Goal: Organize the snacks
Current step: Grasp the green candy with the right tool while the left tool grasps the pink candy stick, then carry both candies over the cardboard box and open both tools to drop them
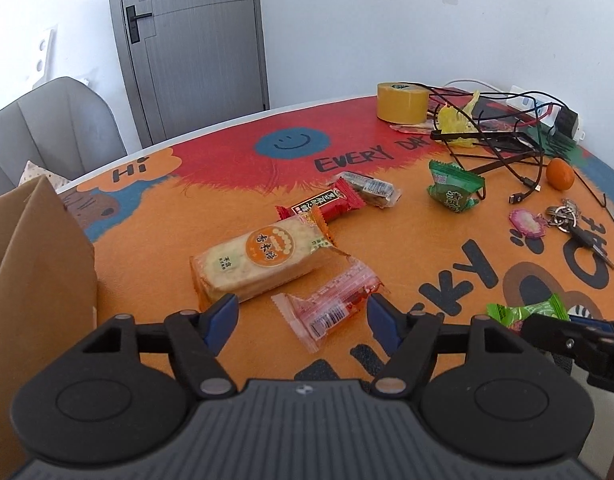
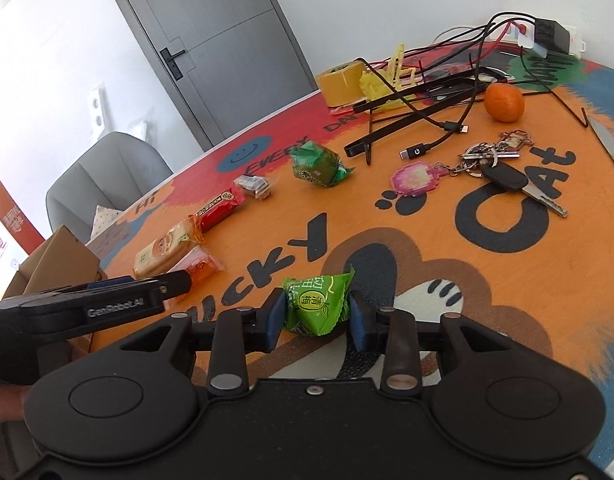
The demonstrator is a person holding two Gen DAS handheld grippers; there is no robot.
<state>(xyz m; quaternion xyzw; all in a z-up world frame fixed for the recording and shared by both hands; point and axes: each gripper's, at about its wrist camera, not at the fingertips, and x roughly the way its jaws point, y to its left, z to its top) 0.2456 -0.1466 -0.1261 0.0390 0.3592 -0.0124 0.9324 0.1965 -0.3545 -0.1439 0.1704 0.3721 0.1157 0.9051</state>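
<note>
My left gripper (image 1: 302, 314) is open low over the orange mat, and a pink-red clear snack packet (image 1: 331, 304) lies between its blue fingers without touching the pads. Just beyond it lie a rice cracker pack (image 1: 263, 260), a red packet (image 1: 323, 204), a dark bar in clear wrap (image 1: 371, 188) and a green packet (image 1: 453, 190). A cardboard box (image 1: 39, 260) stands at the left. My right gripper (image 2: 318, 314) is shut on a bright green snack packet (image 2: 317, 306), with both pads against its sides. Whether that packet rests on the mat I cannot tell.
At the back right are a yellow tape roll (image 1: 403, 102), tangled black cables (image 1: 507, 152), a mandarin (image 2: 503, 102), a key bunch with a pink charm (image 2: 495, 168) and a knife blade (image 2: 609, 140). A grey chair (image 1: 47, 128) stands behind the box.
</note>
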